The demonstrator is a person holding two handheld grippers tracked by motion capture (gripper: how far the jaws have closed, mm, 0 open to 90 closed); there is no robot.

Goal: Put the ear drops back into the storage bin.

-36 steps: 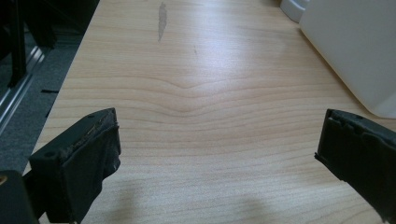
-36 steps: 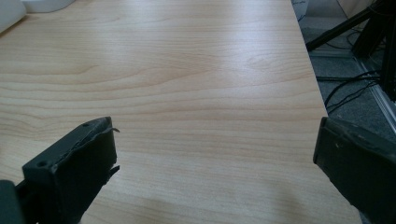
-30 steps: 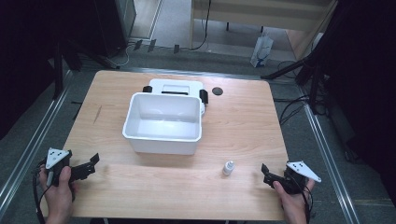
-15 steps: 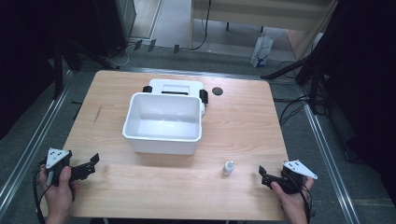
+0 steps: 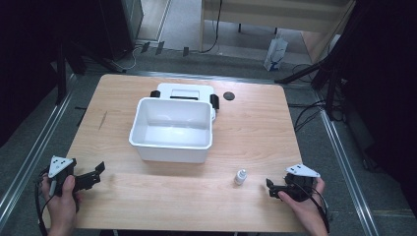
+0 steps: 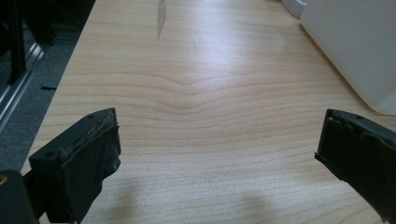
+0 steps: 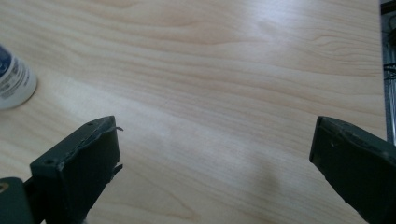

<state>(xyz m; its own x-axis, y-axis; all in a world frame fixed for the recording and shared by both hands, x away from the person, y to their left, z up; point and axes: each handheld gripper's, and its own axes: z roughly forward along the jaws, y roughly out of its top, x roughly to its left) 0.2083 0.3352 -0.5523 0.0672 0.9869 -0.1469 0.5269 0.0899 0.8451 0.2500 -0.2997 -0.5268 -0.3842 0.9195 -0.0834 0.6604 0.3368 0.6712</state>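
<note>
Bottle (image 5: pixel 240 176) upright near the table's (image 5: pixel 255 128) front edge, right gripper (image 5: pixel 269 187) wide open, empty.
A glancing jaw could topple it; left gripper (image 5: pixel 100 169) is also agape, holding nothing.

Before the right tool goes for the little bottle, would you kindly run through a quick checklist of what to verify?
1. Right tool open, jaws wide apart: ok.
2. Right tool empty: ok.
3. Small bottle upright on the table: ok.
4. Bottle lined up between the right tool's jaws: not ok; in the right gripper view it sits off to the left.
5. Left tool open and apart from the white bin: ok.
6. Bottle cap tightly closed: cannot tell.
</note>
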